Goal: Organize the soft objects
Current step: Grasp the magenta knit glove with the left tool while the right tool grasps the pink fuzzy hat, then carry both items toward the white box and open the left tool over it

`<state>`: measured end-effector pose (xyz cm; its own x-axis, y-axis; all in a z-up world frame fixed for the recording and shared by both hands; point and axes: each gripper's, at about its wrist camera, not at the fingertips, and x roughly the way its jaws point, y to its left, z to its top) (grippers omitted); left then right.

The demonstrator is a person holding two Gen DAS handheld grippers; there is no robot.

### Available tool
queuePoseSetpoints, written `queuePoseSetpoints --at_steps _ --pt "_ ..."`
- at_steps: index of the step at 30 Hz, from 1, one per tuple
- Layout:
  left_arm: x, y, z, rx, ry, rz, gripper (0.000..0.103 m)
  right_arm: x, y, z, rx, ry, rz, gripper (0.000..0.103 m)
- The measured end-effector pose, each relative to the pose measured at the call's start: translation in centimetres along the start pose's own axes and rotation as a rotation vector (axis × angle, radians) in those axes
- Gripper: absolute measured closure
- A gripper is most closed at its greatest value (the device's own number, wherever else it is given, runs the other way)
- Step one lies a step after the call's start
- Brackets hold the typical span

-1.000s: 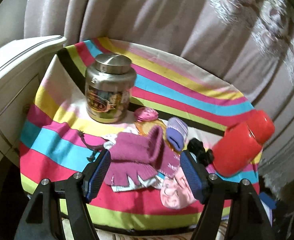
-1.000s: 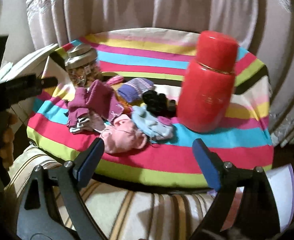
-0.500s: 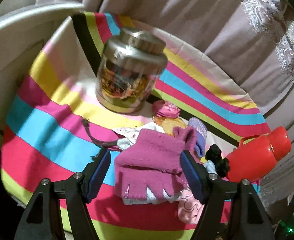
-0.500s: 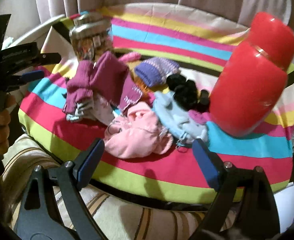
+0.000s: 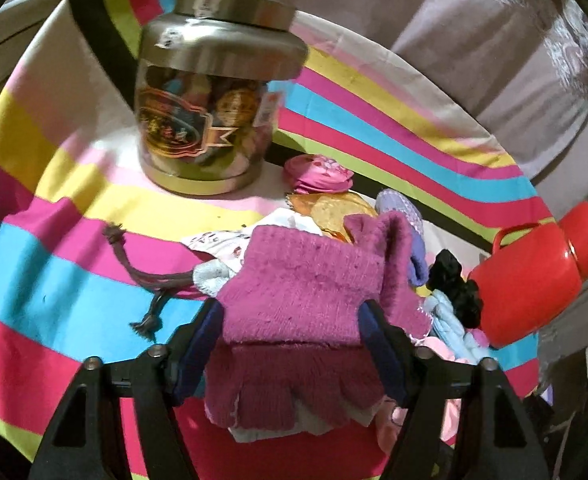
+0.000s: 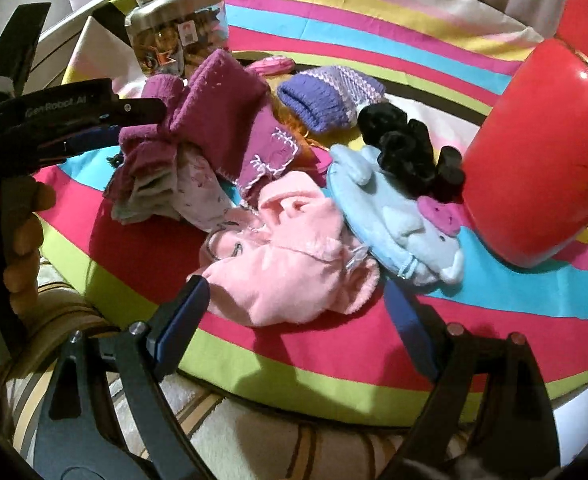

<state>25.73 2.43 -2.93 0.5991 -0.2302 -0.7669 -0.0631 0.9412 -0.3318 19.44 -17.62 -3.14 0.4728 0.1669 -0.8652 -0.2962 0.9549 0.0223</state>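
Our left gripper point(image 5: 289, 344) fingers straddling magenta fingerless glove point(image 5: 298, 292), our right gripper point(image 6: 294, 320) fingers apart around pink fleece piece point(image 6: 289, 264), red thermos point(image 6: 534, 152) at 2 o'clock.

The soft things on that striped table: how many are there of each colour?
Magenta: 2, the knit glove and a small frilly piece.
Purple: 1, the knit hat.
Pale pink: 1, the plush.
Light blue: 1, the elephant pouch.
Black: 1, the scrunchie cluster.
Total: 6 that show clearly; paler cloths lie half hidden beneath the glove.

"GenRobot.AI" is printed in pale letters on the left tongs point(image 6: 93, 136); the jar point(image 5: 209, 92) label is unreadable.
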Motion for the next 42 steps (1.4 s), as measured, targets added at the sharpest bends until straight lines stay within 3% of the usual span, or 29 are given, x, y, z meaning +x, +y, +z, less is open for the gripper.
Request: queuePoseSetpoints --at_steps 4,10,13,16,19,21,24,33,42 --pt "-0.3 0.2 -0.2 0.010 -0.018 0.015 0.071 0.6 -0.3 0.2 0.015 0.006 0.011 0.012" --pt "-2.4 1.0 -0.8 -0.037 -0.076 0.022 0.081 1.2 -0.4 0.1 0.023 0.019 0.016 0.013" --pt "-3.8 1.4 -1.3 -0.071 -0.120 0.032 0.081 1.4 -0.5 0.1 0.029 0.026 0.020 0.014" --pt "-5.1 2.3 -1.5 -0.113 -0.165 0.048 0.081 1.7 -0.4 0.2 0.029 0.034 0.029 0.022" --pt "-5.9 3.0 -1.8 -0.148 -0.196 0.055 0.081 2.2 -0.3 0.3 0.033 0.052 0.047 0.036" --pt "-6.5 3.2 -1.9 -0.161 -0.219 0.050 0.081 2.3 0.0 0.2 0.034 0.052 0.064 0.053" --pt "-7.5 3.2 -2.1 -0.166 -0.257 0.037 0.081 1.7 0.2 0.0 0.034 0.026 0.065 0.070" --pt "-10.2 1.7 -2.9 -0.146 -0.328 0.024 0.081 -3.3 0.4 -1.0 0.022 -0.128 0.031 0.075" --pt "-12.5 -0.8 -3.9 -0.115 -0.337 -0.013 0.081 -6.9 -1.1 -2.8 0.075 -0.195 0.045 0.075"
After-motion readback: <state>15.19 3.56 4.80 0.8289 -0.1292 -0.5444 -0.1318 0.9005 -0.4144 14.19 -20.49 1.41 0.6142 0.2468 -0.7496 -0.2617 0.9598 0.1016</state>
